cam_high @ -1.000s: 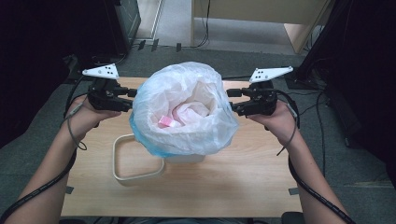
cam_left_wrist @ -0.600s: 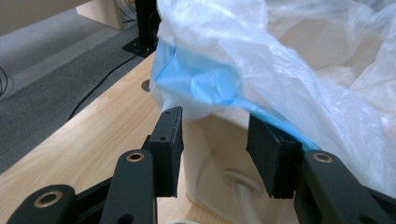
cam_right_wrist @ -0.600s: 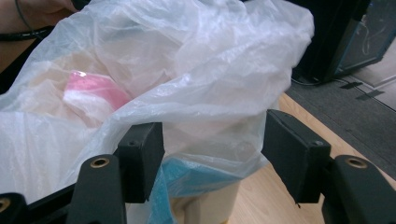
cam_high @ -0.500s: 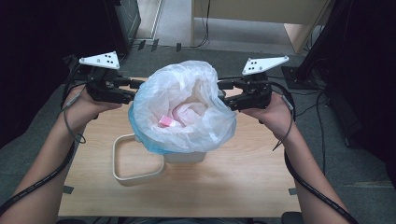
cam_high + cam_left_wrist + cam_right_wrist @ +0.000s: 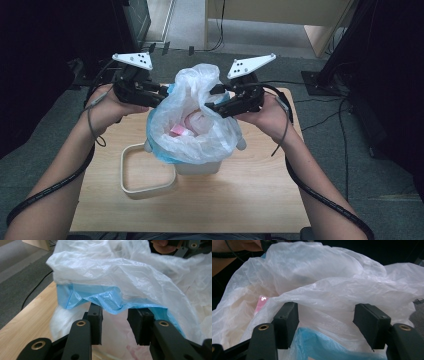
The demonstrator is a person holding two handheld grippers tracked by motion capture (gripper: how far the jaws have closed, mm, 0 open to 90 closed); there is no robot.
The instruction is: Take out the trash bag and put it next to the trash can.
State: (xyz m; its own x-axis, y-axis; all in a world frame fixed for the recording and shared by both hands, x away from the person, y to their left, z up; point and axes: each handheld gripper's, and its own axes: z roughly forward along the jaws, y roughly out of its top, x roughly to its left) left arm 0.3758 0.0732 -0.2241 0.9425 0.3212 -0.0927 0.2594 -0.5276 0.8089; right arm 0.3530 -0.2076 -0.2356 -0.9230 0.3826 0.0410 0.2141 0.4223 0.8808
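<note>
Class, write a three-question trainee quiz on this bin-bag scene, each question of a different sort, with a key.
1. True or false: the left claw is clamped shut on the plastic bag.
2. What lies on the table beside the white bin? A) lid B) cup C) book
3. Fill in: the bag's edge band is ____.

Key: 1 false, its jaws stand apart. 2 A, the lid. 3 blue.

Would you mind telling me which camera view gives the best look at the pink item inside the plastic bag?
The high view: it looks down into the open plastic bag and shows the pink item among the white contents. The right gripper view shows a pink patch through the film. The left gripper view shows only a faint pink tint behind the plastic.
</note>
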